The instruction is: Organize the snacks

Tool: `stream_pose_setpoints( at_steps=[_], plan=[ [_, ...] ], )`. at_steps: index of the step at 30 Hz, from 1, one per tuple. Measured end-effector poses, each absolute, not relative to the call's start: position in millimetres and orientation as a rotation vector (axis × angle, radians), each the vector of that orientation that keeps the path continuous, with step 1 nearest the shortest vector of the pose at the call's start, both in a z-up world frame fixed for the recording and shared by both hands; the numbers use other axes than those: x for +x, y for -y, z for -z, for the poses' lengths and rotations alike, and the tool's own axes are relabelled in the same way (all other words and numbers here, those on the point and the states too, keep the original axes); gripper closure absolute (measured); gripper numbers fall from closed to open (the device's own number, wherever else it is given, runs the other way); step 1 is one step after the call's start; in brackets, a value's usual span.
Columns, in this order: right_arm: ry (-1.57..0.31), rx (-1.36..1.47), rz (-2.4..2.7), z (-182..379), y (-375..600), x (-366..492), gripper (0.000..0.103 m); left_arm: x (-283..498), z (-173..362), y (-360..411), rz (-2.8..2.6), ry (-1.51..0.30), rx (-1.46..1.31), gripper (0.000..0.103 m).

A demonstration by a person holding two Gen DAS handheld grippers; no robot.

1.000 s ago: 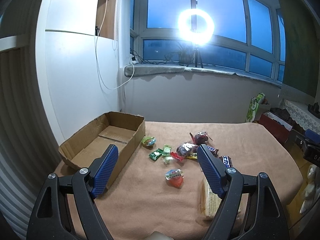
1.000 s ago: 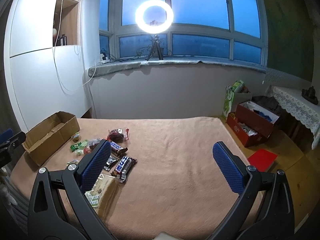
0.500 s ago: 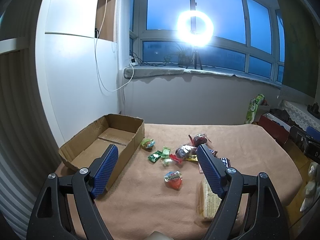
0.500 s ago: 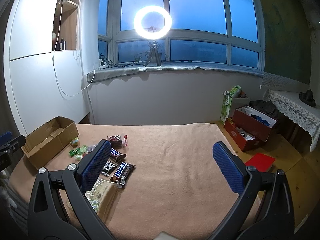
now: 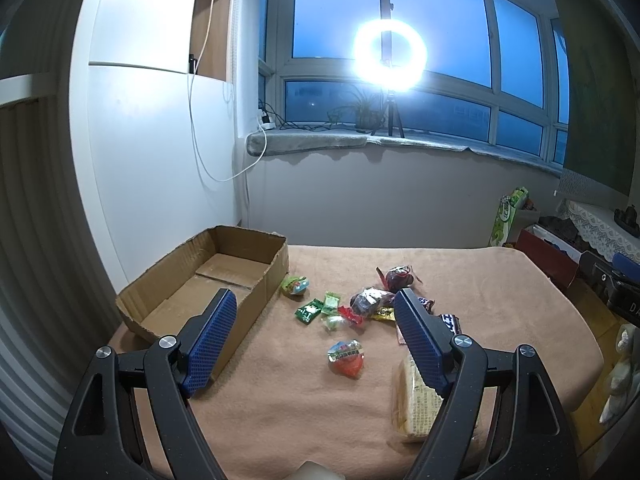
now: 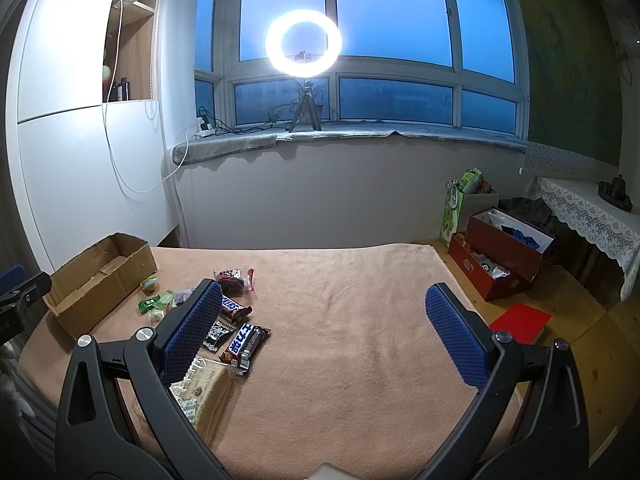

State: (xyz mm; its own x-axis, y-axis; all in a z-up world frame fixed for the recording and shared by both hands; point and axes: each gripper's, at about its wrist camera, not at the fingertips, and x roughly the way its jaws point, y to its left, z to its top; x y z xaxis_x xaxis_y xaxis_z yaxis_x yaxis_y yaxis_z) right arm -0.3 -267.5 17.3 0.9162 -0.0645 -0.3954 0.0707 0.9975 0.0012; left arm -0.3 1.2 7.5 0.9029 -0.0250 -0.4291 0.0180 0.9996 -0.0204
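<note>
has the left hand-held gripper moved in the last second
Yes: the left hand-held gripper has pulled back slightly; the brown cardboard box sits a little higher and farther in its view.

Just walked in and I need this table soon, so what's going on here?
A person holds two grippers over a table of loose snacks, sorting them. Both the left gripper and the right gripper are open and hold nothing. The cardboard box at the left looks empty. Candies, chocolate bars and a cracker pack all lie on the cloth beside it, so nothing is packed yet.
</note>
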Motion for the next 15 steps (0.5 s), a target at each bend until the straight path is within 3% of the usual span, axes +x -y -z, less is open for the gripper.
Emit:
stream_pose_setpoints(
  at_steps=[15],
  plan=[
    [-0.444, 0.024, 0.061, -10.3, 265.0, 5.9, 0.000, 3.7, 1.4, -1.0, 0.066, -0.486, -0.042, 0.022]
  ],
)
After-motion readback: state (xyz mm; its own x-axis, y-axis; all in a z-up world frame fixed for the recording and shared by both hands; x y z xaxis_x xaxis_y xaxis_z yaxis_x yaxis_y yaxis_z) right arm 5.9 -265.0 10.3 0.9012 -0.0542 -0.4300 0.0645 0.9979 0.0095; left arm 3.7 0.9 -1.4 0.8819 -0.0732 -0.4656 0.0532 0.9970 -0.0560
